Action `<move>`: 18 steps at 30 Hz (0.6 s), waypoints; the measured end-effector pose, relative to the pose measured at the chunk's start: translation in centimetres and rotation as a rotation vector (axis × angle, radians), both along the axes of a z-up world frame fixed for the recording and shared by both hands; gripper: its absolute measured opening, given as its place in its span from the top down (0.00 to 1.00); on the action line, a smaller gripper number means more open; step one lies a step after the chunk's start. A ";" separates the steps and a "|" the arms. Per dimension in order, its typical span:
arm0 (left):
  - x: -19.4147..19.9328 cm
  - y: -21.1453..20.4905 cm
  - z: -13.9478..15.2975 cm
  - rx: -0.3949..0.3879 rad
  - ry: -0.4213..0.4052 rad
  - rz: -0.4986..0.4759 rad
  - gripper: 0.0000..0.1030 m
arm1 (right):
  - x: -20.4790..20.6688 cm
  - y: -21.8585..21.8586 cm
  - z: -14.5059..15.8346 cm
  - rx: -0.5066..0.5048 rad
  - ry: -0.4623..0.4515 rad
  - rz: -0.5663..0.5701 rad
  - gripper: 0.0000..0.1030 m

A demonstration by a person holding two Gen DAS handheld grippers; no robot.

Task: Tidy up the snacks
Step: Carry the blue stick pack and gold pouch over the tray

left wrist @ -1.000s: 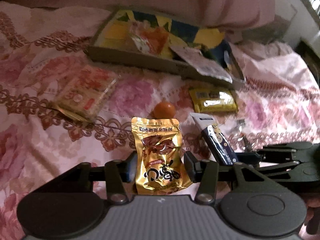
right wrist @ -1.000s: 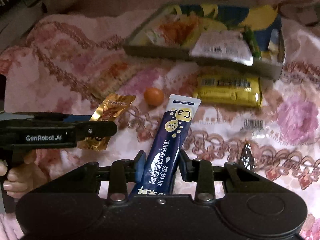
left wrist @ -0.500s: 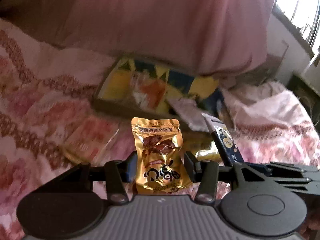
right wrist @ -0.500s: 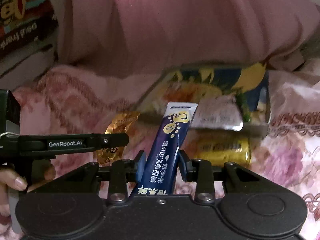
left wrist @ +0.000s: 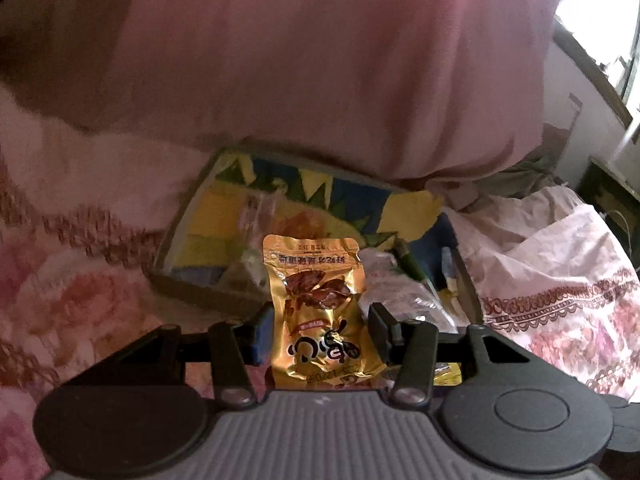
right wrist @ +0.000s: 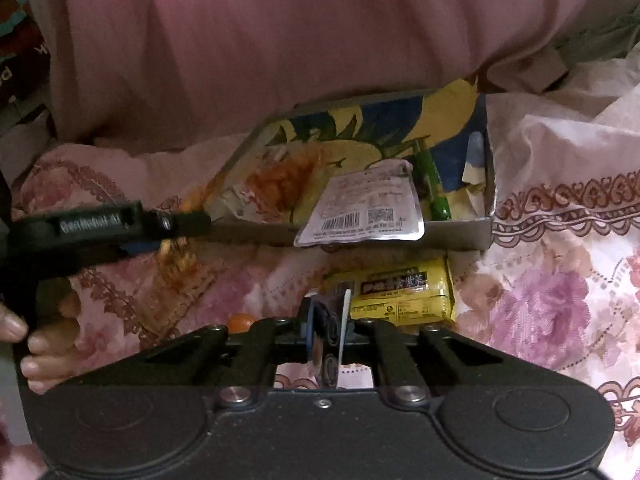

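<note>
From the left wrist camera, the left gripper (left wrist: 320, 330) is closed onto a gold snack pouch (left wrist: 320, 304), gripped across its lower half with the upper half standing free, just in front of the near wall of the shallow cardboard box (left wrist: 188, 288) on the floral bedsheet (left wrist: 80, 300). The pouch looks slick and light, so it could slide out of the pads or catch on that wall if carried in too low. A silver foil packet (left wrist: 400, 292) already lies over the box's near edge.

From the right wrist camera, the right gripper (right wrist: 326, 326) is pinched nearly shut on a dark blue sachet (right wrist: 326, 340), seen edge-on, short of the box (right wrist: 460, 232). The silver foil packet (right wrist: 360, 212) overhangs the front wall and might be knocked off by an incoming drop. A yellow snack pack (right wrist: 400, 292) and an orange ball (right wrist: 239, 322) lie on the sheet between this gripper and the box. The left gripper (right wrist: 176, 224) crosses in from the side, near enough that both heading to the box could collide.
</note>
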State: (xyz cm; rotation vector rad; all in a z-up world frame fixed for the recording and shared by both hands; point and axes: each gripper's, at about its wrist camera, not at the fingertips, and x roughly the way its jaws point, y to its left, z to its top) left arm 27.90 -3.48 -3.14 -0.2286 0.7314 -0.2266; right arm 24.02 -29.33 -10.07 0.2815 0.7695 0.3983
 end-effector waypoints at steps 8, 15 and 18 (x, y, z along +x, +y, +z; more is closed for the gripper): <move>1.0 1.0 -2.4 -0.048 0.057 0.013 0.48 | -0.8 0.9 1.1 -0.026 -0.072 0.041 0.93; 1.1 0.7 -1.1 -0.017 -0.028 0.003 0.48 | -1.5 0.7 4.1 0.028 -0.222 0.063 0.93; 1.7 0.3 -0.5 -0.007 -0.062 -0.010 0.48 | -0.6 0.0 5.2 0.061 -0.280 0.032 0.93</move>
